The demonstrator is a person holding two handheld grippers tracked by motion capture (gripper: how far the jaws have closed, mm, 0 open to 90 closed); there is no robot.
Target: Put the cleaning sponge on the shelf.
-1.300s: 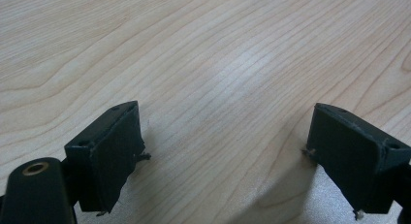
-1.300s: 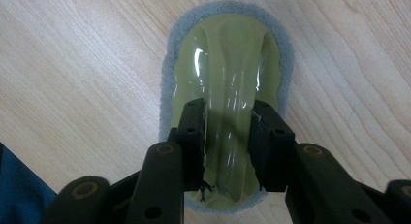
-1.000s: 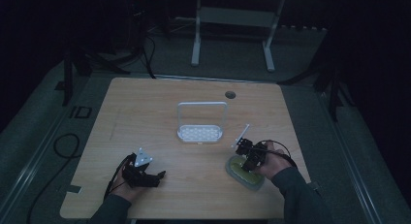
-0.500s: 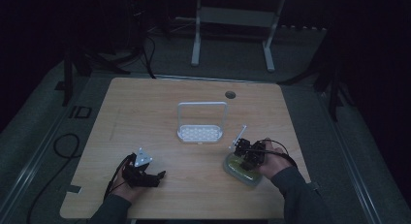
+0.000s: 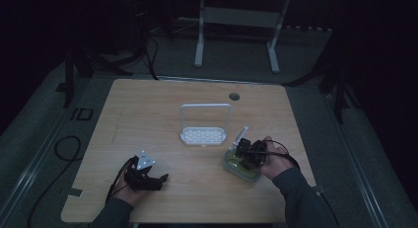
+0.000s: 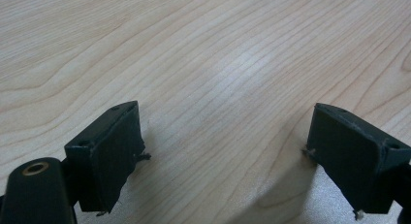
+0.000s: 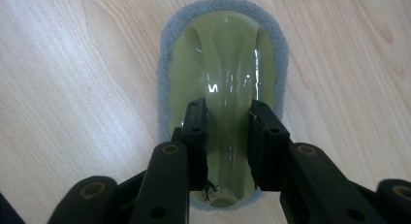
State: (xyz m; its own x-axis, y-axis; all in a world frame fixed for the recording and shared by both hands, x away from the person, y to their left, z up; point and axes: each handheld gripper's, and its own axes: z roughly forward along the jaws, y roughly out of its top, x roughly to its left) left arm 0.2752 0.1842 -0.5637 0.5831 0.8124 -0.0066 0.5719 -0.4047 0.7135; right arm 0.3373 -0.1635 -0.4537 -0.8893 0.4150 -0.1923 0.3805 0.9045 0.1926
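1. One pale wood-grain table fills the work area, with a round dark grommet hole near its far edge. No brand, label or writing can be read on any surface.
2. White perforated tray with an upright white wire hoop handle stands at mid-table. Its dimpled floor looks bare; the dim high view does not let me confirm that.
3. Oval translucent green plastic scrubber with a grey fibrous pad underneath lies flat on the table at the right near side, just right of and nearer than the white tray. A raised ridge runs along its length on top, and the grey pad shows as a fringe around the green body.
4. Right gripper, seen in the right gripper view, points down onto the scrubber. Its two black jaws stand narrow, one on each side of the raised ridge at the near half, clamped against it. The high view shows the person's right hand over the scrubber.
5. Left gripper rests low over bare wood at the left near side, well apart from the scrubber and the tray. Its jaws stand wide with only table grain between them. A grey three-cornered plate sits on top of it in the high view.
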